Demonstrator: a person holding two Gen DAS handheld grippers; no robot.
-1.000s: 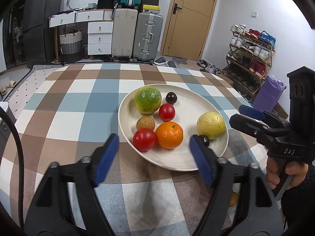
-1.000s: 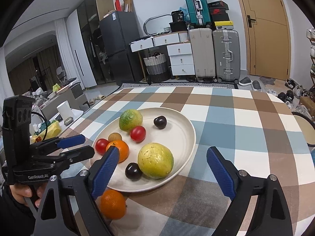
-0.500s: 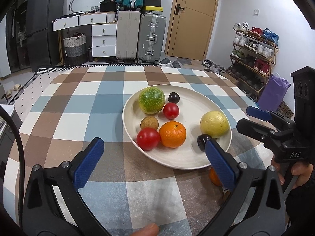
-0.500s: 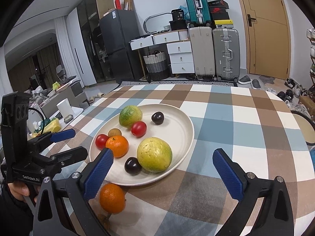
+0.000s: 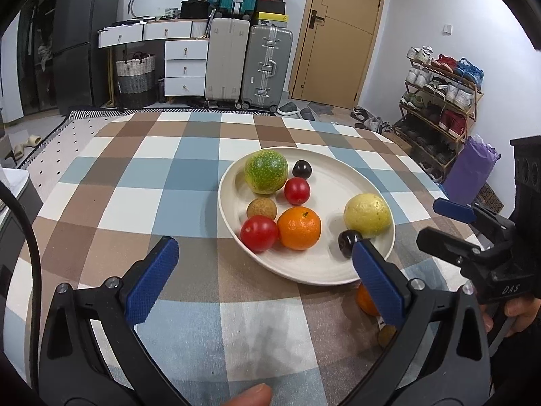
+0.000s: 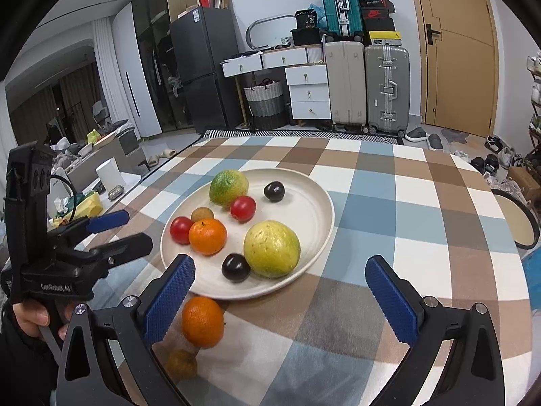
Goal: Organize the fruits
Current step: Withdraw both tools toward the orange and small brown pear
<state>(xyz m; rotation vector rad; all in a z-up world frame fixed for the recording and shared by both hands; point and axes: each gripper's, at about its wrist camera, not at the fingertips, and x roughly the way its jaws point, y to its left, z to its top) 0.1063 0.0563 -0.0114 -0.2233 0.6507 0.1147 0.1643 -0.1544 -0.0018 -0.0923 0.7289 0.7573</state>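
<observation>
A cream plate (image 5: 338, 176) (image 6: 314, 189) on the checked tablecloth holds a green fruit (image 5: 266, 171), two red tomatoes (image 5: 259, 233), an orange (image 5: 299, 227), a yellow fruit (image 6: 271, 248), two dark plums (image 6: 235, 267) and a small brown fruit (image 5: 261, 208). A second orange (image 6: 202, 321) and a small brownish fruit (image 6: 181, 362) lie on the cloth just in front of the plate. My left gripper (image 5: 265, 279) is open and empty, near the plate's front left. My right gripper (image 6: 284, 297) is open and empty, with the loose orange beside its left finger.
Each gripper shows in the other's view, the right one (image 5: 473, 237) and the left one (image 6: 101, 237). Suitcases (image 5: 250, 64), drawers and a door stand behind the table. A shoe rack (image 5: 439, 84) is at the right. The table edge is near on the right (image 6: 500, 223).
Both grippers have drawn back from the plate and their jaws have opened wider. The loose orange and the small brownish fruit have come into fuller view in front of the plate.
</observation>
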